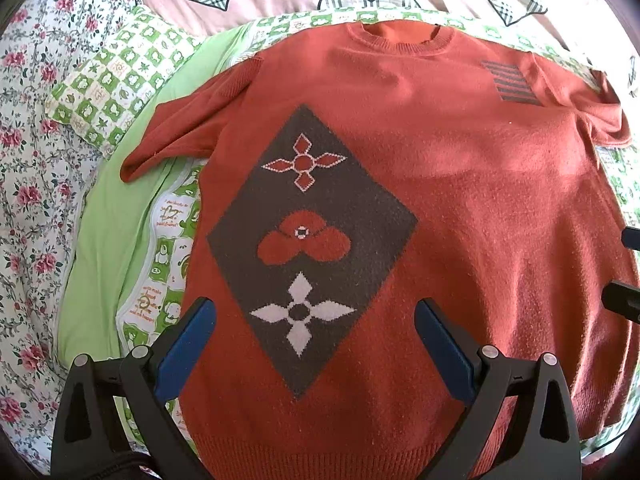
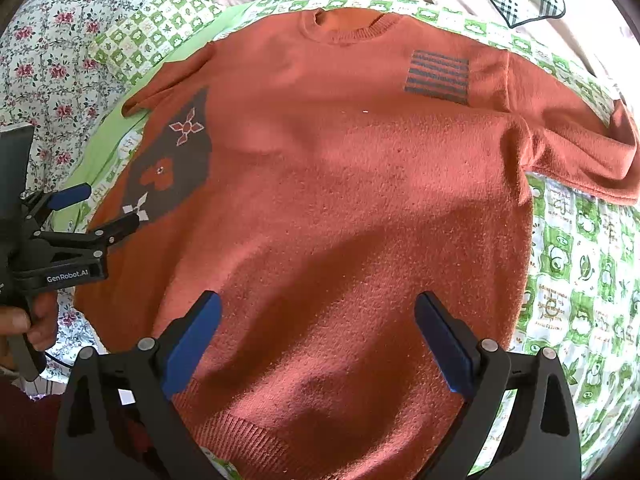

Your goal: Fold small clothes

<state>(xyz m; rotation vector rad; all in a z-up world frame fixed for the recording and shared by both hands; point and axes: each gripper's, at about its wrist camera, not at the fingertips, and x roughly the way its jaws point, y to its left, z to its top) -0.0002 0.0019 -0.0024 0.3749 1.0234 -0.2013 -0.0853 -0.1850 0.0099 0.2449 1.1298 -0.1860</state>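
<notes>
Rust-orange knitted short-sleeved sweater lies face up and spread flat on the bed, resting on a green-and-white checked quilt, and both claws hang just above its lower half. Long axis runs six to twelve o'clock in both wrist views: ribbed hem at six, right under the claws, round neckline pointing away at twelve. Sleeves stick out sideways, left sleeve toward nine o'clock, right sleeve toward three.

Left claw has its blue-padded fingers spread wide, gripping nothing, poised over the dark grey diamond panel with flower motifs. Right claw is equally wide and empty, over plain orange knit toward the striped chest patch side. From the right wrist view the left claw shows at nine o'clock, over the sweater's left edge.

So here's the judgement: no fold is made yet. Each claw sits nearer its own side, left for the nine o'clock sleeve, right for the three o'clock one. A lengthwise fold would likely bring a sleeve and side edge in across the axis, and the soft knit could sag or bunch if pinched by a single layer.
</notes>
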